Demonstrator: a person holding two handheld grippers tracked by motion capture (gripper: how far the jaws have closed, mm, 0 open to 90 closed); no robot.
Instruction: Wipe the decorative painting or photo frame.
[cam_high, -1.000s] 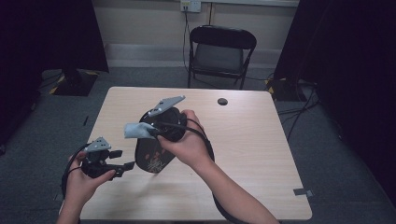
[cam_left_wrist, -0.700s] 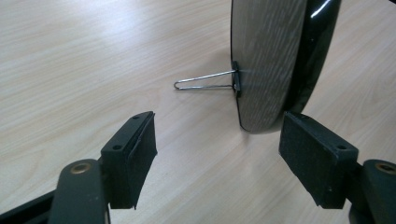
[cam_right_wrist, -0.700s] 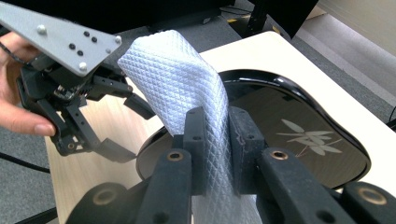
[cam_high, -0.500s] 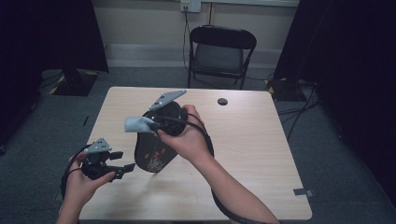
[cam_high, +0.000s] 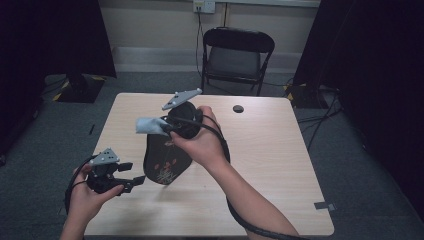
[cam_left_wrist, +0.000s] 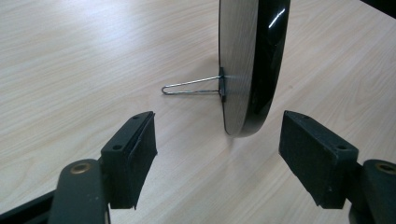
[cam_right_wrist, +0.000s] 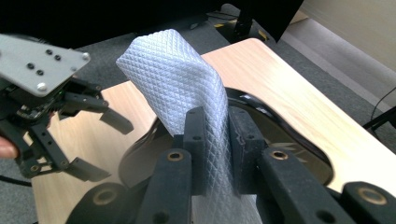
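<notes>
Above worktop (cam_high: 280, 150): right tongs (cam_right_wrist: 215, 135) clamped on pale-blue quilted cloth (cam_right_wrist: 177, 79); left tongs (cam_left_wrist: 224, 154) apart.
Risk: wiping pressure toppling glossy black oval plaque (cam_high: 165, 160) off thin wire stand (cam_left_wrist: 191, 86).

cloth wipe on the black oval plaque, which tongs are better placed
Right: the right tongs already pinch the cloth just above the plaque. The left tongs are open, empty, near its base.

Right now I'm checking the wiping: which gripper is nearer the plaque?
Right. The right gripper hangs over the plaque's top with the cloth; the left gripper sits just beside it.
</notes>
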